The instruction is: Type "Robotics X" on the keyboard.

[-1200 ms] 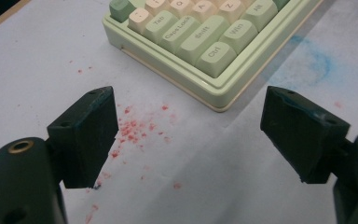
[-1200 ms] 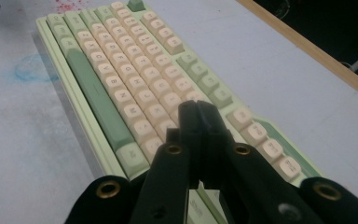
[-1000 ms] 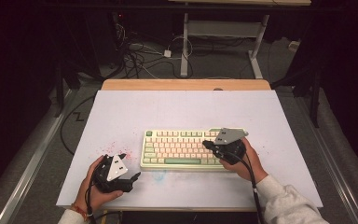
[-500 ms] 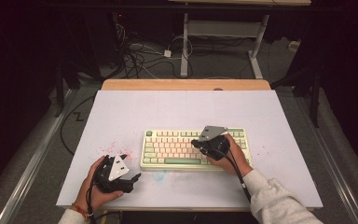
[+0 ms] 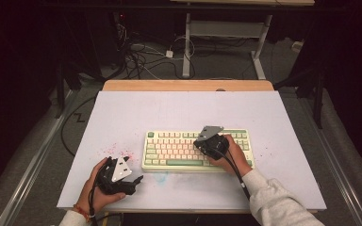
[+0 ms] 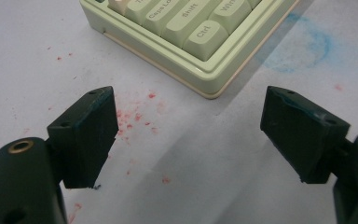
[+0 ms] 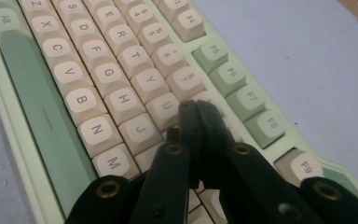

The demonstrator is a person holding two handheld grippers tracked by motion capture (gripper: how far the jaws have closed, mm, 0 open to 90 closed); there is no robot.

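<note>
A pale green keyboard (image 5: 174, 149) with cream keys lies on the white table (image 5: 184, 113). My right gripper (image 5: 199, 141) is over its right half, shut with nothing between the jaws. In the right gripper view its closed tips (image 7: 196, 108) rest low over the keyboard (image 7: 74, 84), at the keys just right of U and J. My left gripper (image 5: 134, 180) rests on the table near the front left, beside the keyboard's front left corner. The left gripper view has its jaws wide open around bare table (image 6: 186, 154), with the Ctrl corner of the keyboard (image 6: 200, 51) ahead.
Red specks (image 5: 113, 150) dot the table left of the keyboard and a faint blue smear (image 6: 307, 46) marks it in front. A wooden strip (image 5: 188, 85) runs along the far edge. Cables (image 5: 141, 56) and desk legs (image 5: 186, 47) stand on the floor beyond.
My right gripper has moved left and a little down over the keyboard, from its right end toward the middle keys. The left gripper has stayed where it was.
</note>
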